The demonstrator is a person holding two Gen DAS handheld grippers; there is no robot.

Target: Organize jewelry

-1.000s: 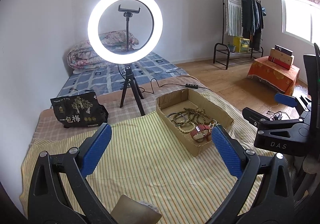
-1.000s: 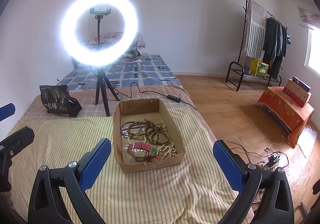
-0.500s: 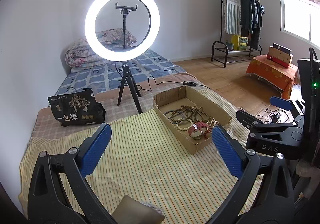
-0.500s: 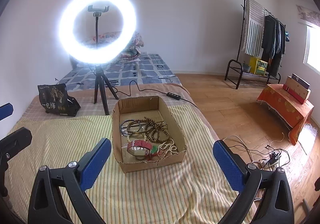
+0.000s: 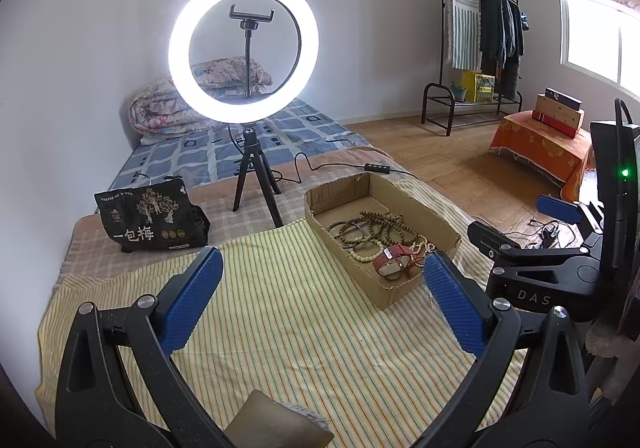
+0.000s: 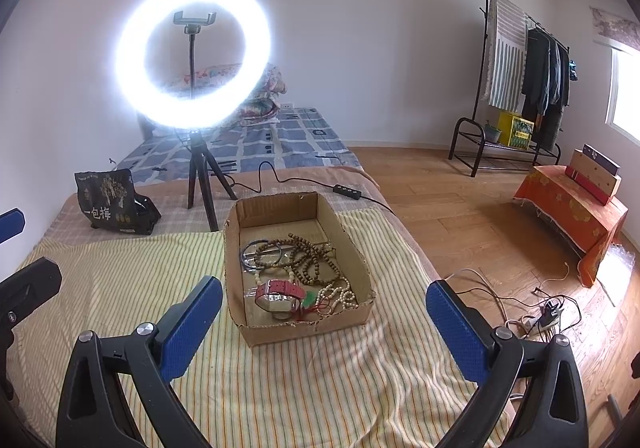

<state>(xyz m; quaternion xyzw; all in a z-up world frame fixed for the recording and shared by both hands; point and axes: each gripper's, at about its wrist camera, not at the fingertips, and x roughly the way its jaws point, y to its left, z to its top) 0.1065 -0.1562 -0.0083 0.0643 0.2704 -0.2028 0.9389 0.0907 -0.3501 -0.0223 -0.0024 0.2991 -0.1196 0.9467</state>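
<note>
Striped yellow cloth point(image 6: 120, 280) covers the bed where I work; a lit ring light point(image 5: 243, 49) on a small tripod point(image 5: 256, 184) stands at the cloth's far edge, and a black printed bag point(image 5: 150, 218) sits to its left.

Cardboard box point(image 6: 348, 248): open-topped, on the cloth, long axis running away from me. In the right wrist view it lies nearly straight ahead, short torn wall nearest. In the left wrist view the same box point(image 5: 432, 220) sits to the right and runs diagonally, far end angled left.

Contents: brown bead strings point(image 6: 308, 260) in a loose tangle mid-box; dark bangles point(image 6: 256, 254) at their left; pale bead string point(image 6: 340, 294) near the front right corner; red strap watch point(image 6: 280, 292) curled at the near end.

My left tongs point(image 5: 320, 304): both blue pads spread wide, nothing between them, above bare cloth short of the box. My right tongs point(image 6: 324, 328): likewise wide open and empty, the box's near wall showing in the gap.

View differences: left wrist view shows the right tongs from the side point(image 5: 536, 248), with a green lamp point(image 5: 624, 171) on its body. Right wrist view shows only part of the left tongs at its left edge point(image 6: 24, 280), and shows loose cables point(image 6: 544, 312) on the wood floor point(image 6: 460, 216) beside the bed. Both views show the clothes rack point(image 6: 520, 88) and an orange-draped stand point(image 6: 568, 204).
</note>
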